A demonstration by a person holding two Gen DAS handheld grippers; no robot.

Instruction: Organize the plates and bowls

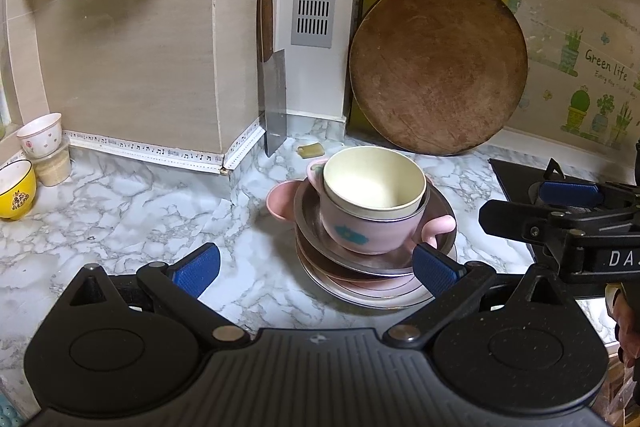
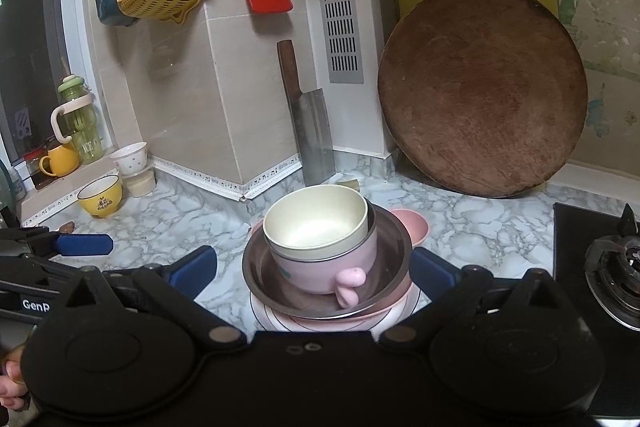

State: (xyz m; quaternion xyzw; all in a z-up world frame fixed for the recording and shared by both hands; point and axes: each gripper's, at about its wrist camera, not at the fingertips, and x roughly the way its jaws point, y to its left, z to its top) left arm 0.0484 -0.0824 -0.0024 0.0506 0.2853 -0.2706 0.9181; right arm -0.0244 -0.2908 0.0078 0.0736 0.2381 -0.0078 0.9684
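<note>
Both claws, left and right, gape empty before the stack. The cream ceramic-looking bowl nested in the pink handled bowl is probably brittle; pinch its rim.

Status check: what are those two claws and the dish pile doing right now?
Left claw open, right claw open, both empty. Cream bowl tops the stack. Nothing blocking.

Each black plastic hand-held gripper, left and right, carries ribbed blue rubber finger pads, silver pivot screws and white lettering; bare fingertips show at the edge
</note>
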